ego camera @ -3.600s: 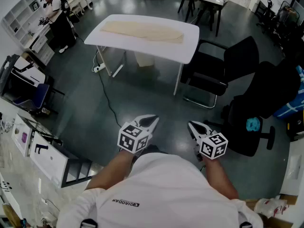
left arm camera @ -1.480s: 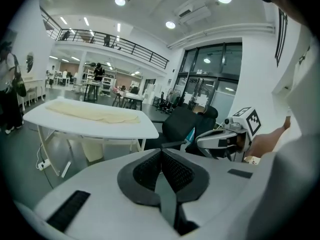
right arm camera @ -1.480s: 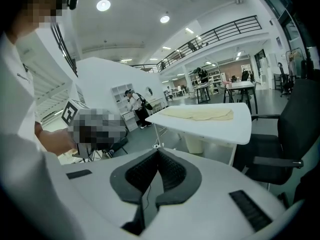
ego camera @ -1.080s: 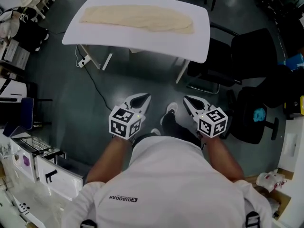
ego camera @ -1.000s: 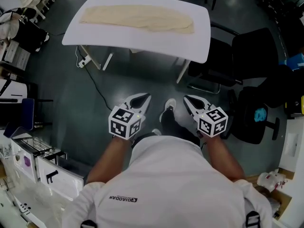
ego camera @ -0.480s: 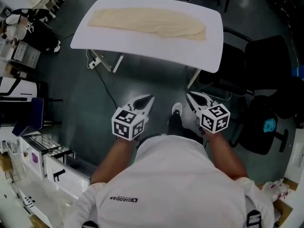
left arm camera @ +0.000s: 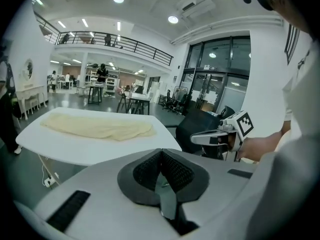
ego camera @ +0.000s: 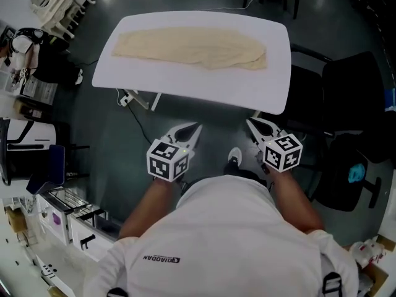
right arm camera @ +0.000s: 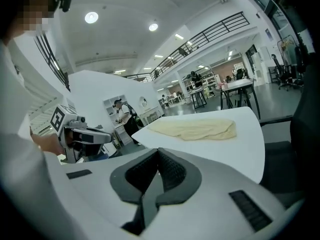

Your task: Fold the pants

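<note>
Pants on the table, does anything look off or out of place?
Nothing stands out. The pants lie stretched flat along the white table, wholly on it, only slightly rumpled at their wider end.

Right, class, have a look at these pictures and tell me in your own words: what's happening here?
A person stands a little short of a white table, holding a two-jaw gripper in each hand. Cream pants lie spread flat on the table, unfolded. The left gripper and the right gripper are both shut with nothing between their jaws, and neither touches the table or the pants. Folding has not begun.
</note>
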`<state>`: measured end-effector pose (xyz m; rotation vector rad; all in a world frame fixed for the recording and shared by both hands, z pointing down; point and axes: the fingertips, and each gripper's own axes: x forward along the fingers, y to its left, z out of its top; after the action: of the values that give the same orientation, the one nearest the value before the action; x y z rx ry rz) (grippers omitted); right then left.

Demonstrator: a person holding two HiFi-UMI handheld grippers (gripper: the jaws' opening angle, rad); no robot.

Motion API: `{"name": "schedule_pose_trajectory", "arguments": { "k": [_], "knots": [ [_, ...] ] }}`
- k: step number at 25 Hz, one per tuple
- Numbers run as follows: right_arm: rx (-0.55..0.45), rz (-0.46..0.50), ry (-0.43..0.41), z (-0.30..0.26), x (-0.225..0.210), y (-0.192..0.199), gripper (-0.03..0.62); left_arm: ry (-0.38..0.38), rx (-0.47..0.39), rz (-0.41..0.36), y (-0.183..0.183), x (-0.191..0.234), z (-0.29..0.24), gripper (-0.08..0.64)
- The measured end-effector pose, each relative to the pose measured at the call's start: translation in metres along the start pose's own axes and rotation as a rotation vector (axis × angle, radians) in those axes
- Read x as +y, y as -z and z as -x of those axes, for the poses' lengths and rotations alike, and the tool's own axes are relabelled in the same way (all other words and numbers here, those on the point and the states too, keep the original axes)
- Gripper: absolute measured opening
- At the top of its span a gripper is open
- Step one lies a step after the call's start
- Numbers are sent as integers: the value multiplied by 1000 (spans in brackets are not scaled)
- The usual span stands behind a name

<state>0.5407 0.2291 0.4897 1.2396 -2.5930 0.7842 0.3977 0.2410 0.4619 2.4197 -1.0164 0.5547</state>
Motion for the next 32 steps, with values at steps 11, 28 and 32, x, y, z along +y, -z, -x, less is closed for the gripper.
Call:
{"name": "schedule_pose_trajectory", "arguments": {
  "k": [11,28,32],
  "knots": [
    [-10,12,24,-29,-92,-45,15,-14,-5,-42,-64,30,-90,29],
    [-6,-37,96,-80,-143,-73,15,27,50,-49,-95,86,-148,28],
    [-10,-54,165,-96,-159,-81,15,68,61,-96,-113,105,-170,28]
  ]
}}
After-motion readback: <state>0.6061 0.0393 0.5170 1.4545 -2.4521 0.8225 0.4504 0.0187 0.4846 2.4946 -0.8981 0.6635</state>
